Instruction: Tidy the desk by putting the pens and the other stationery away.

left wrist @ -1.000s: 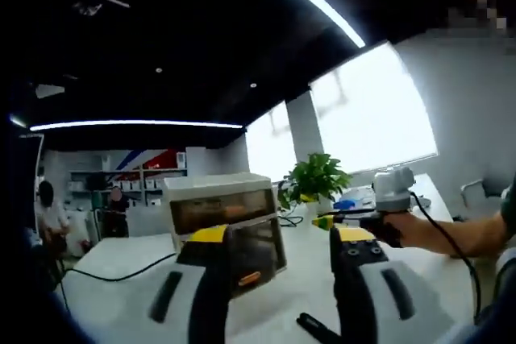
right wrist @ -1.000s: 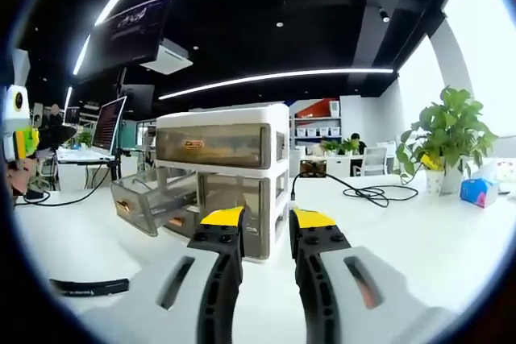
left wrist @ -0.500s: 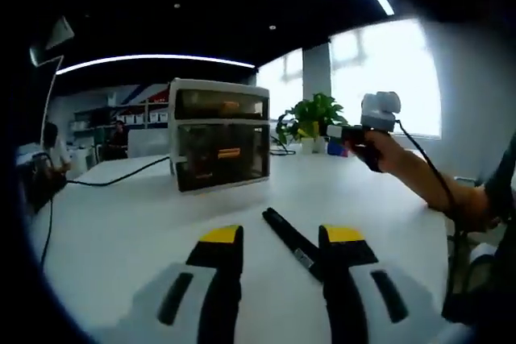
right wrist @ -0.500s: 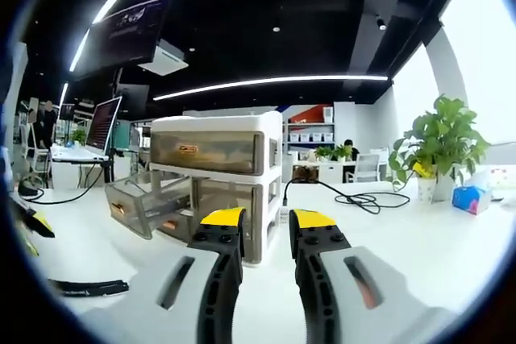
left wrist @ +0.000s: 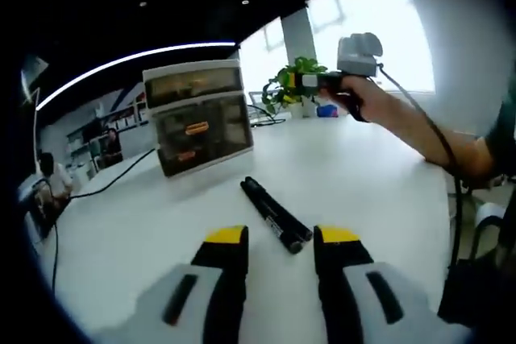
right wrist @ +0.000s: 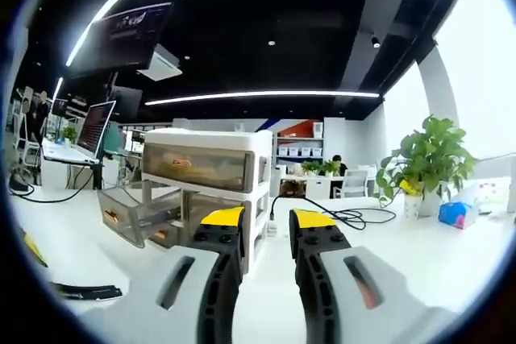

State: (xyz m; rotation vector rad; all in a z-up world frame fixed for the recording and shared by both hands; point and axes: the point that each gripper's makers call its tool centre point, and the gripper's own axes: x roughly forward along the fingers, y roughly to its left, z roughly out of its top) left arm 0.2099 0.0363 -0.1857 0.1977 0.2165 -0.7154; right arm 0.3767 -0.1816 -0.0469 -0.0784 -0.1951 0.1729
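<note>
A black pen (left wrist: 274, 213) lies on the white desk (left wrist: 363, 175), its near end just beyond and between the tips of my left gripper (left wrist: 282, 238), which stands open above the desk. Behind it is a grey two-drawer unit (left wrist: 197, 122). My right gripper (left wrist: 310, 80) is held up in a hand at the upper right, away from the pen. In the right gripper view, my right gripper (right wrist: 268, 219) is open with a narrow gap and nothing in it, facing the drawer unit (right wrist: 205, 171), whose lower drawer (right wrist: 133, 211) is pulled out. The black pen (right wrist: 85, 290) lies low on the left.
A potted plant (right wrist: 427, 159), a blue tissue box (right wrist: 453, 213) and a black cable (right wrist: 339, 213) are on the desk behind and right of the drawers. Another cable (left wrist: 121, 171) runs off to the left. Monitors (right wrist: 97, 122) and people are in the background.
My left gripper has dropped and come closer to the pen, whose near end now lies between the jaw tips. The right gripper has hardly moved, and both grippers stay open.
</note>
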